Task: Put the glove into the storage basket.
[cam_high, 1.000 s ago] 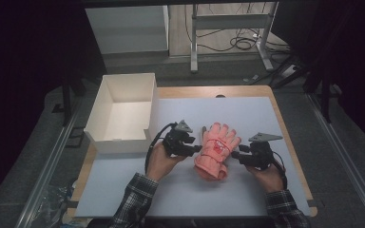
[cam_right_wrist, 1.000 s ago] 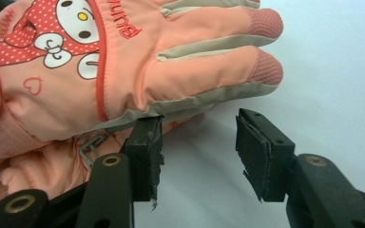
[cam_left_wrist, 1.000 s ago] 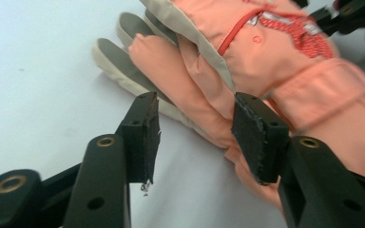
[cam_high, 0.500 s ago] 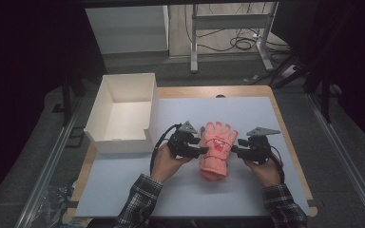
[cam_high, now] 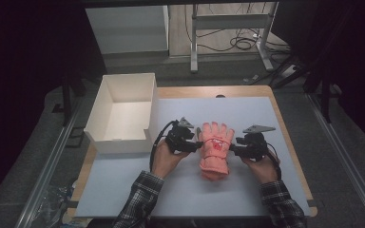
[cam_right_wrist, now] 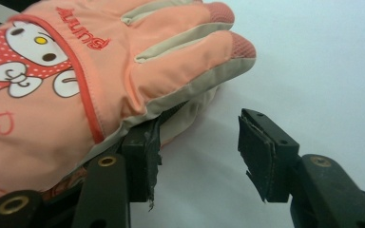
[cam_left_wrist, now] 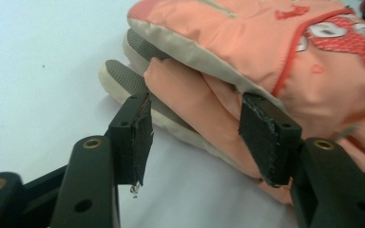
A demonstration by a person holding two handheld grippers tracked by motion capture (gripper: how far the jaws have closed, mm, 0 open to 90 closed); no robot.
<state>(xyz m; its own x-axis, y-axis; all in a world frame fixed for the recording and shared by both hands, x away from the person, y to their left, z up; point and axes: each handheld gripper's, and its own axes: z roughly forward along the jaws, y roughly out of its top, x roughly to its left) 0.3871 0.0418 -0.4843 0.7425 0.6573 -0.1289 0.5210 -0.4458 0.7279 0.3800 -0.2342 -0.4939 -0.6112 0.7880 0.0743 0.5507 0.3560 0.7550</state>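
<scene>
A pink padded glove (cam_high: 215,149) with a cartoon patch lies cuff toward the person in the middle of the table. In the left gripper view a second glove's grey palm fingers (cam_left_wrist: 123,78) peek out from under the top glove (cam_left_wrist: 247,33). My left gripper (cam_high: 194,142) is at its left side; its jaws have just been opening and now stand loosely around a pink fold (cam_left_wrist: 195,102), gripper (cam_left_wrist: 199,137). My right gripper (cam_high: 234,150) is at the right side, open (cam_right_wrist: 199,142): one jaw is tucked under the glove's (cam_right_wrist: 100,71) edge and the other stands free over the table.
An empty white box (cam_high: 123,114) stands at the left, close behind the left hand. The pale mat (cam_high: 252,109) lies on a wooden tabletop, and beyond its edges is dark floor with table legs and cables at the back.
The right hand has slid slightly left, closer to the glove. The glove and the left hand stay almost where they were.
</scene>
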